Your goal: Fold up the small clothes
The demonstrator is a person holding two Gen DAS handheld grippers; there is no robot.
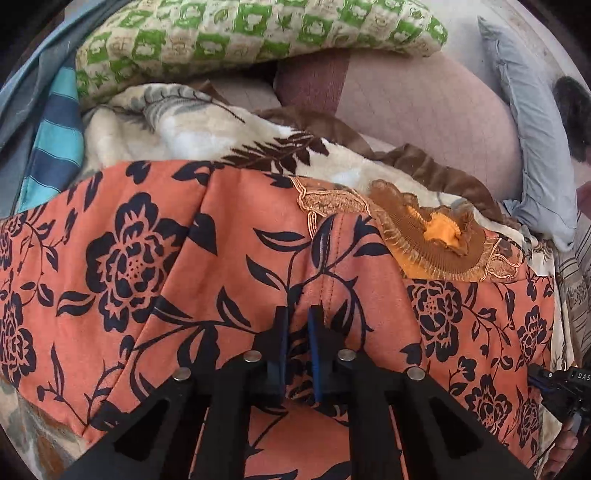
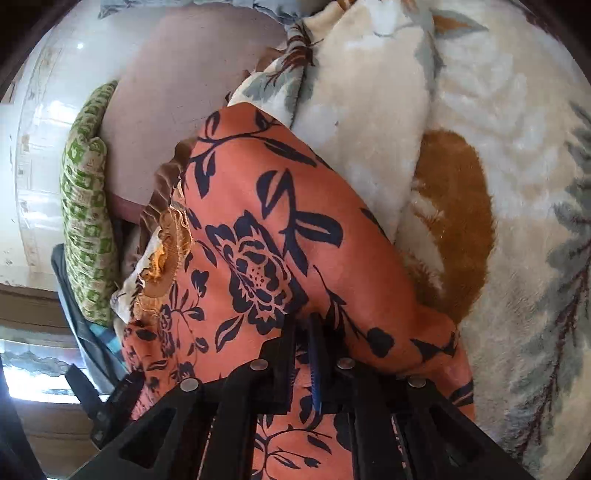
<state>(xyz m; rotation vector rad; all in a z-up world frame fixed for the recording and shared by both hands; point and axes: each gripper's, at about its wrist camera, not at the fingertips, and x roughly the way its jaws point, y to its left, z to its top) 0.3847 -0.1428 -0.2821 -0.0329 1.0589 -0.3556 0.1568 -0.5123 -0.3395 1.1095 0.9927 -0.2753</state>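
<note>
An orange garment with a black flower print [image 1: 229, 258] lies spread over a cream plush blanket [image 1: 192, 125]. It has a gathered brown and orange neckline [image 1: 436, 236]. My left gripper [image 1: 298, 314] is shut on a fold of this garment near its middle seam. In the right wrist view the same garment [image 2: 266, 236] hangs in a long fold, its frilled neckline [image 2: 166, 254] at the left. My right gripper [image 2: 304, 321] is shut on the cloth near the lower edge. The other gripper shows at the left wrist view's right edge [image 1: 561, 387].
A green and cream patterned quilt [image 1: 258, 33] and a pink cushion [image 1: 424, 110] lie behind the garment. A grey pillow [image 1: 532, 122] is at the right, striped blue cloth [image 1: 55, 140] at the left. The cream blanket with leaf prints [image 2: 498, 184] fills the right wrist view.
</note>
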